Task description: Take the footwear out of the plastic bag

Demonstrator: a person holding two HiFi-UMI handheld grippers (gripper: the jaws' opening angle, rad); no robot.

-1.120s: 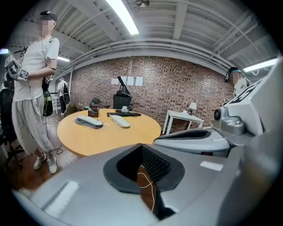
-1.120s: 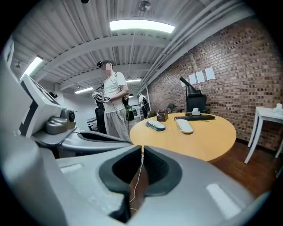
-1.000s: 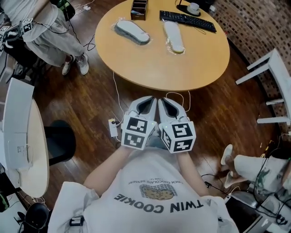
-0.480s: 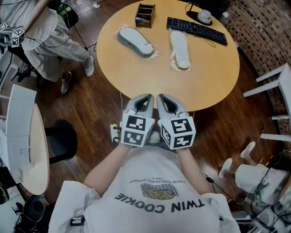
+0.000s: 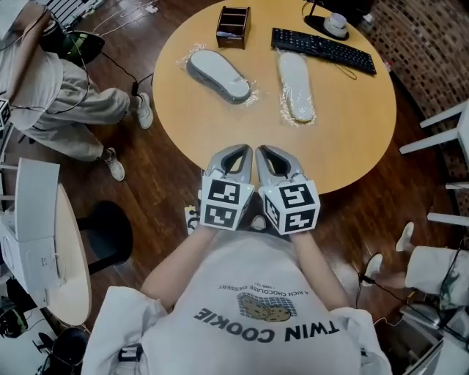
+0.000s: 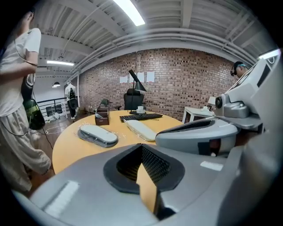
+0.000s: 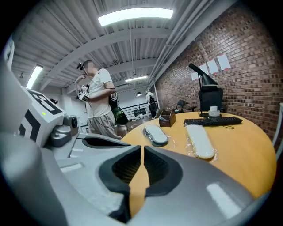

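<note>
Two bagged items on round tan wooden table (image 5: 352, 139): grey soft slipper (image 5: 218, 75) left, cream flat slipper (image 5: 296, 86) right. Judged light, floppy, film slippery; pinch clear plastic bag (image 5: 251, 95) at loose edge. Left gripper (image 5: 236, 151), right gripper (image 5: 270, 152): jaws together, empty.

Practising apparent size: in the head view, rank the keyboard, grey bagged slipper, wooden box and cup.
Top, too close to rank: keyboard (longer), grey bagged slipper (wider).
Next: wooden box.
Smallest: cup.
</note>
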